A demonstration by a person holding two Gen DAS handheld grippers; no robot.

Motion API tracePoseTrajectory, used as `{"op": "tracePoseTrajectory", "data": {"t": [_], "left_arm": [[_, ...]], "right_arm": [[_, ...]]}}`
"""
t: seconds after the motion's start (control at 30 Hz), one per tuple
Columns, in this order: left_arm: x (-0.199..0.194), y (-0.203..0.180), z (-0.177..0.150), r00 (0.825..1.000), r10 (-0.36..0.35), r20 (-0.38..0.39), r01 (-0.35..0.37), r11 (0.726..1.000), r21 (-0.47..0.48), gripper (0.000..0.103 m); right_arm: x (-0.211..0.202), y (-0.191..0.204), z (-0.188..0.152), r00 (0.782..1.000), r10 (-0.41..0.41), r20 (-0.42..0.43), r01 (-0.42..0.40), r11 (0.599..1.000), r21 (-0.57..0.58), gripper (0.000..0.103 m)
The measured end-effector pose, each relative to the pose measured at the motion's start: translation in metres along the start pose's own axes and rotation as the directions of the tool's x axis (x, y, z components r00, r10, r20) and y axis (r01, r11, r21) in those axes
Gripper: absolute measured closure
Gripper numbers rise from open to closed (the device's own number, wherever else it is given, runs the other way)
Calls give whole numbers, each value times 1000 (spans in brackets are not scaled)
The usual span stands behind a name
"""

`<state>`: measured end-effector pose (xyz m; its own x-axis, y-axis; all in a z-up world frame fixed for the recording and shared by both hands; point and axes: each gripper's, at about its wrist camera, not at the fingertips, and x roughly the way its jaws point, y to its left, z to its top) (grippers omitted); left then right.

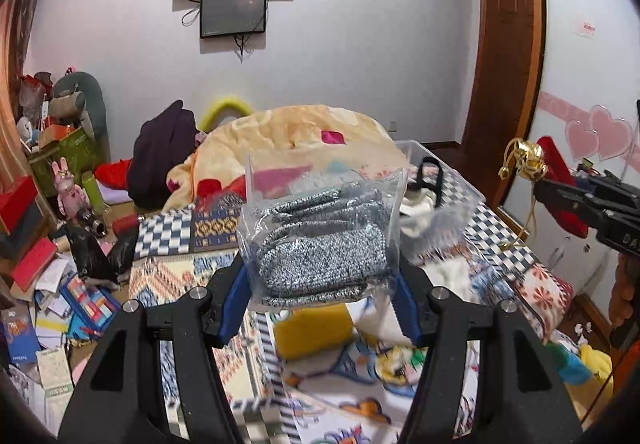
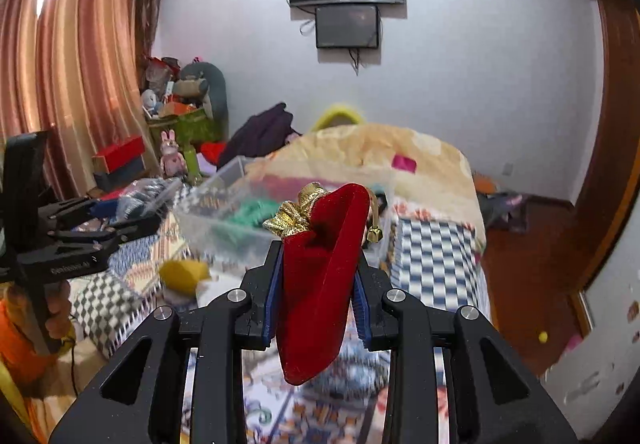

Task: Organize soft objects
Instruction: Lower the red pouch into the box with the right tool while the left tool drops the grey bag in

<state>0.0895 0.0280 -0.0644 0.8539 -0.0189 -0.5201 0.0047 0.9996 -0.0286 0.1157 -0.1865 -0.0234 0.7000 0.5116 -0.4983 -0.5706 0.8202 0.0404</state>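
Left claw [image 1: 320, 284]: closed on a clear plastic bag of grey-and-white knit fabric [image 1: 320, 244]. The fabric is folded in flat layers, speckled, with rolled edges at the top; the plastic is crinkled and stands up past the fabric at 12 o'clock. The blue finger pads [image 1: 234, 304] press the bag from both sides. The bag is held in the air above the bed [image 1: 200, 268], upright, with a clear plastic bin [image 1: 448, 180] behind it toward 1 o'clock.

Right claw [image 2: 318, 284]: closed on a red velvet pouch [image 2: 320, 268]. The pouch is soft, matte and deep red, narrowing to a rounded tip that hangs below the fingers at 6 o'clock. A gold ruffled collar [image 2: 296, 214] sits at its mouth at 11 o'clock, and a gold cord with a small bell-shaped end [image 2: 374, 232] hangs at 1 o'clock. The pouch is held off the bed, in front of the clear bin, which contains green and dark items, blurred.

Pose: in the right wrist view the left claw enters from 9 o'clock, level, with the person's hand [image 2: 56, 308] gripping its handle. In the left wrist view the right claw [image 1: 560, 196] enters from 3 o'clock, pouch and gold cord visible at its tip. Both point toward the bin.

Bed: patterned checked and geometric covers, with a peach blanket [image 1: 304, 132] heaped at 12 o'clock.
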Motion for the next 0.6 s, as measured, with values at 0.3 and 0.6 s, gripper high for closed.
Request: {"op": "tracePoseTrajectory", "data": {"t": [0.3, 0.6], "left_arm": [[37, 3, 26, 1000, -2, -9, 2, 1000, -22, 42], [78, 2, 41, 999, 9, -51, -11, 999, -41, 42]], "right_arm": [[28, 3, 31, 998, 11, 58, -11, 1000, 4, 75], [64, -1, 39, 1000, 16, 18, -16, 999, 43, 74]]}}
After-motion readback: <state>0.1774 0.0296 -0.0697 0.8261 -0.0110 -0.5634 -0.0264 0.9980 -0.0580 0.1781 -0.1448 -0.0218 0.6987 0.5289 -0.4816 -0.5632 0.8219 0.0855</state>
